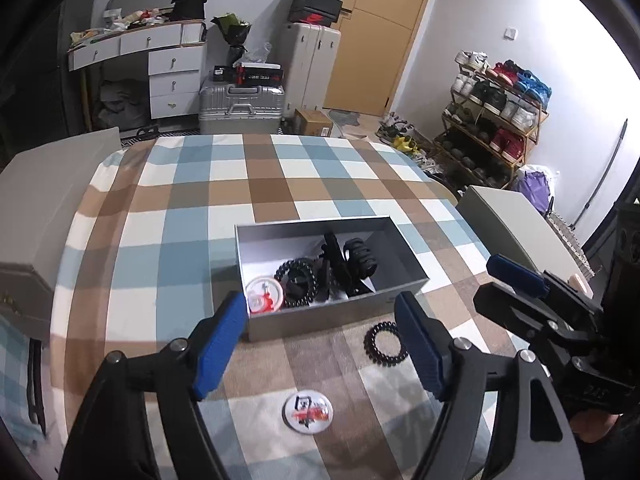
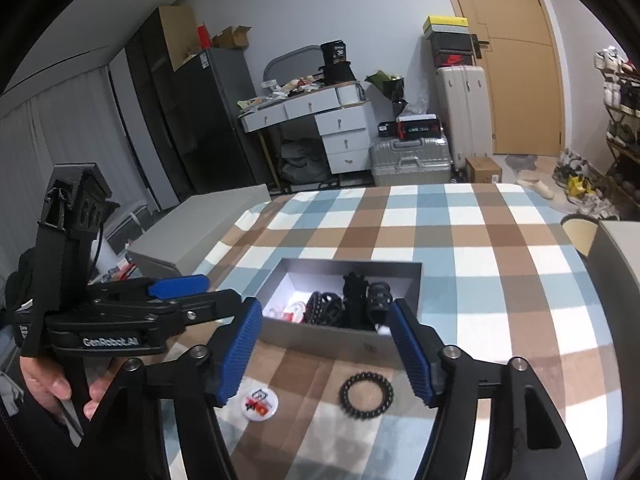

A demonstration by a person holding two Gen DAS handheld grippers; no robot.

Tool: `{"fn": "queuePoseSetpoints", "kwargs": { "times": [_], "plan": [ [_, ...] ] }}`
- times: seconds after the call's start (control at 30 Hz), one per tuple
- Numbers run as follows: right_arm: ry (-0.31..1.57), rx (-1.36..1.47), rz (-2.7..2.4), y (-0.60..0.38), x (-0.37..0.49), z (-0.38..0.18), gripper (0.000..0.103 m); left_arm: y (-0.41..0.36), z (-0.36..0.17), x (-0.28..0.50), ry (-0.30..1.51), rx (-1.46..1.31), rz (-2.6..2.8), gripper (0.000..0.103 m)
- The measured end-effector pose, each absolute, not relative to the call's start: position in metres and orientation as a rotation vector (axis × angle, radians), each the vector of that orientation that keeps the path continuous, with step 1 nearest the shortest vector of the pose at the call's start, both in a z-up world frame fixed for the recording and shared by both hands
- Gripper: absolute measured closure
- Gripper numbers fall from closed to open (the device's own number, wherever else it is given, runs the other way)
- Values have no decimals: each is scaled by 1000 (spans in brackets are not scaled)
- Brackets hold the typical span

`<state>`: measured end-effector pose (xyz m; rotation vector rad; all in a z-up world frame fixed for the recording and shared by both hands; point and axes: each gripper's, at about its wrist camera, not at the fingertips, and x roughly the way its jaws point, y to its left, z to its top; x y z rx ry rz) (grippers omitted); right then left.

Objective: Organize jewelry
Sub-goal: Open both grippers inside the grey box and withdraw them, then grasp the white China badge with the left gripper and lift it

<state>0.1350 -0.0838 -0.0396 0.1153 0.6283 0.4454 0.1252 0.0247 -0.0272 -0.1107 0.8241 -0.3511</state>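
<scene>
Seen from the left wrist, the left gripper [image 1: 320, 344] stands wide with nothing between its blue pads, hanging over a checked tablecloth [image 1: 168, 216]. Just ahead of it lies an open grey box [image 1: 320, 322] holding a round white badge [image 1: 265, 295], a black coil hair tie [image 1: 298, 282] and black hair claws [image 1: 352, 262]. On the cloth, just outside the box's near wall, lies a second black coil tie [image 1: 384, 345], and nearer the camera a round badge [image 1: 307, 411]. At the right edge the right gripper [image 1: 516, 280] is partly visible. From the right wrist, the right gripper [image 2: 326, 350] also gapes empty above the loose coil tie [image 2: 366, 393] and the loose badge [image 2: 261, 399], with the box [image 2: 340, 340] beyond. A hand [image 2: 52, 388] holds the left gripper's handle at the left.
</scene>
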Motion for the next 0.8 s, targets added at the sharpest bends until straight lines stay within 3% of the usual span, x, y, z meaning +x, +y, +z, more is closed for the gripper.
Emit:
{"fn": "queuePoseSetpoints", "kwargs": {
  "times": [0.27,0.37,0.53,0.7,0.8],
  "plan": [
    [661,112,442,-86,114,-58,32,27,-41,103,857,-124,-303,29],
    [673,111,451,-86,105,-69,29,30,-50,93,871,-134,-282,20],
    [692,124,449,-88,90,-86,23,35,-64,80,902,-149,-254,18],
    [684,190,444,-98,74,-108,7,39,-97,71,1004,-189,-292,14],
    [680,203,436,-102,67,-116,3,35,-104,64,1022,-151,-289,14]
  ]
}}
